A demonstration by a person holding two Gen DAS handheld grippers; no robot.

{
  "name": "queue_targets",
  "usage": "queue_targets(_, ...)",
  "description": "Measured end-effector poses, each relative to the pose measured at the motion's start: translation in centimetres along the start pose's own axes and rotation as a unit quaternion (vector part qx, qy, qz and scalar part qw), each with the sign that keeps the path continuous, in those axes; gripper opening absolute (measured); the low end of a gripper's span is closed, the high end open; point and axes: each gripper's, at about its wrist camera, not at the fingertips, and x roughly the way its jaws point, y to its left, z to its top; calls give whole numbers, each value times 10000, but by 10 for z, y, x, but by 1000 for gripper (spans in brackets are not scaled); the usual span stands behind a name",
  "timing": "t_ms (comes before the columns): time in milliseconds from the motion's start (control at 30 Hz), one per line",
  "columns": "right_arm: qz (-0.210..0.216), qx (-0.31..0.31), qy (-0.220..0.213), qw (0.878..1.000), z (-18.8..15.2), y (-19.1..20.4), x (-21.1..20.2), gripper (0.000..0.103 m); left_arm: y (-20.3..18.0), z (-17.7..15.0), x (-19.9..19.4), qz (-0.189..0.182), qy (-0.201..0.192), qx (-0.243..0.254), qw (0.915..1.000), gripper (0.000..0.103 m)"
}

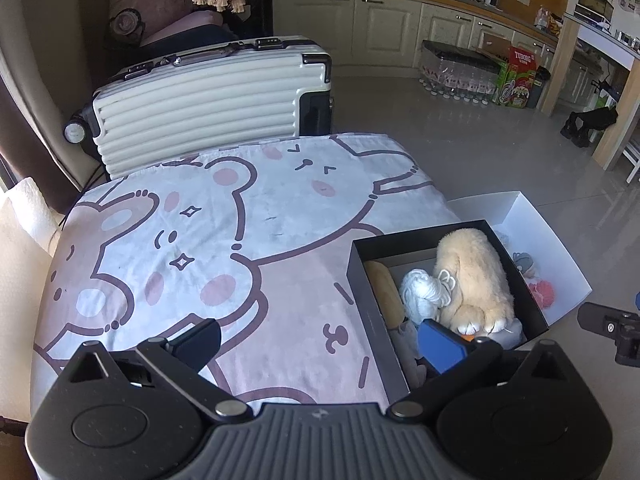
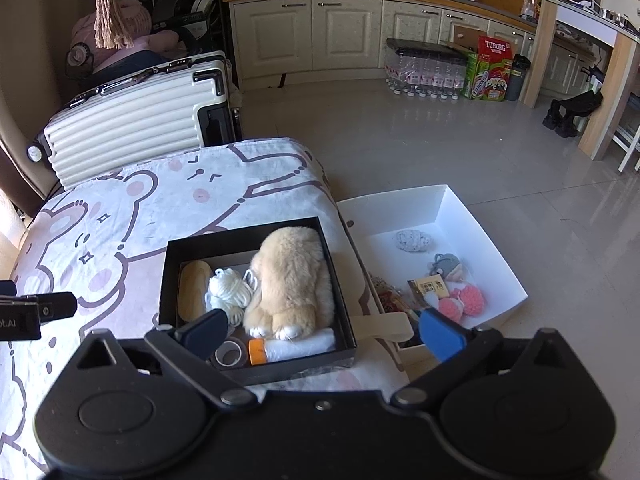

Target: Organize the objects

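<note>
A: Black box (image 2: pixel 256 300), packed: plush rabbit (image 2: pixel 292 280) filling the far right half, white yarn ball (image 2: pixel 226 294) and tan oval piece (image 2: pixel 194 292) beside it, tape roll (image 2: pixel 230 354) and orange-capped white tube (image 2: pixel 292 348) along the near wall. Directly ahead of the right gripper (image 2: pixel 320 330), between its fingers and just beyond the tips.

B: And the fingers?

A: Spread wide on both, nothing between them. Left gripper (image 1: pixel 320 340) over the printed blanket (image 1: pixel 200 240), box off past its right finger.

B: Risks?

A: Probably overfilling: rabbit already riding above the rim, likely to spill if more goes in. Box near the blanket's edge, so a nudge could tip it toward the white box (image 2: pixel 452 208) lower down past the right finger, with its pink pompoms (image 2: pixel 464 300) and small grey toy (image 2: pixel 444 264).
</note>
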Motion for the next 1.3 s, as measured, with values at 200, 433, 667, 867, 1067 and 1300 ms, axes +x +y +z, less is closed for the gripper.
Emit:
queue_targets(200, -13, -44, -1, 10000, 1, 4, 0, 103, 4, 0, 3, -19, -22, -6, 10000, 103)
queue_targets(433, -42, -98, 30, 9999, 2, 7, 2, 103, 8, 0, 7, -36, 2, -34, 10000, 103)
queue_targets(667, -78, -141, 65, 9998, 2, 8, 4, 103, 6, -2, 10, -44, 35, 89, 9999, 103)
queue_targets(867, -80, -146, 68, 9998, 2, 8, 4, 103, 6, -2, 12, -61, 43, 117, 9999, 103)
queue_targets(1067, -86, -165, 101, 9998, 1, 8, 8, 103, 5, -3, 14, -65, 73, 158, 9998, 103)
queue_targets(1300, -79, -179, 121, 9997, 1, 8, 9, 103, 4, -3, 16, -51, 86, 143, 9998, 103)
